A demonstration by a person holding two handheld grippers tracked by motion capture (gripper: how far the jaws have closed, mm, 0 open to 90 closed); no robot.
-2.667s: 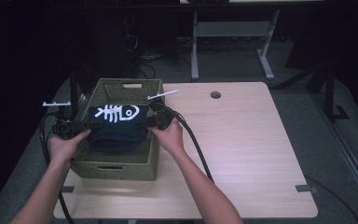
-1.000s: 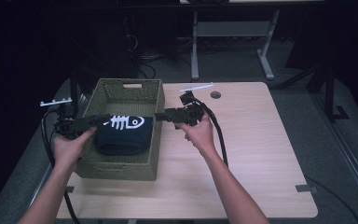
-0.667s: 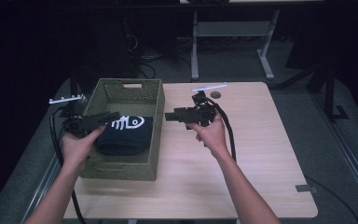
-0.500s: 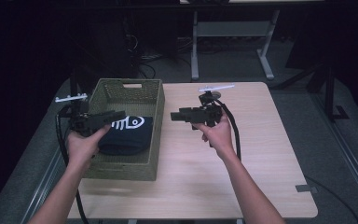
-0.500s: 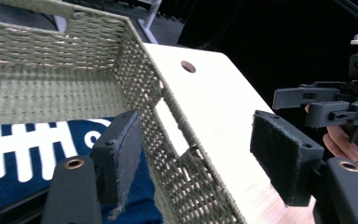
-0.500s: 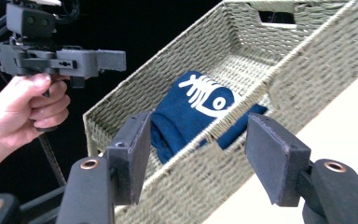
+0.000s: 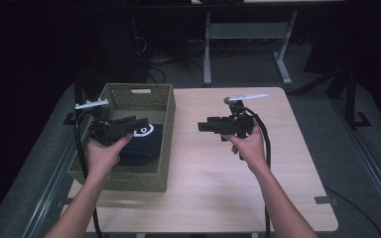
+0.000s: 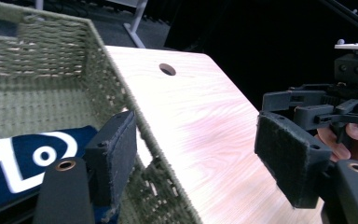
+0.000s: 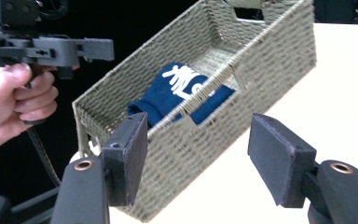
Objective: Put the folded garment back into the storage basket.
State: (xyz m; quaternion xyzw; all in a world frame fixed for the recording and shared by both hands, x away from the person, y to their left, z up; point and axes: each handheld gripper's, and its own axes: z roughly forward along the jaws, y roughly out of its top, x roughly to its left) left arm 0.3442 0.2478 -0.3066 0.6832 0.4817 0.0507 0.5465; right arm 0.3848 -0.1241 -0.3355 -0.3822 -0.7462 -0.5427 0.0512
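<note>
Inside the woven basket, a folded navy cloth; both tools, left and right, released, nothing between them.

Both tongs apart, agape, empty.

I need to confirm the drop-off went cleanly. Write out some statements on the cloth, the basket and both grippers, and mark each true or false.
1. The folded navy cloth lies inside the woven basket. True.
2. The right gripper clamps the cloth. False: its jaws stand open, empty, over the table.
3. The left gripper is open, holding nothing. True.
4. The basket stands at the table's right edge. False: it stands at the left.
</note>
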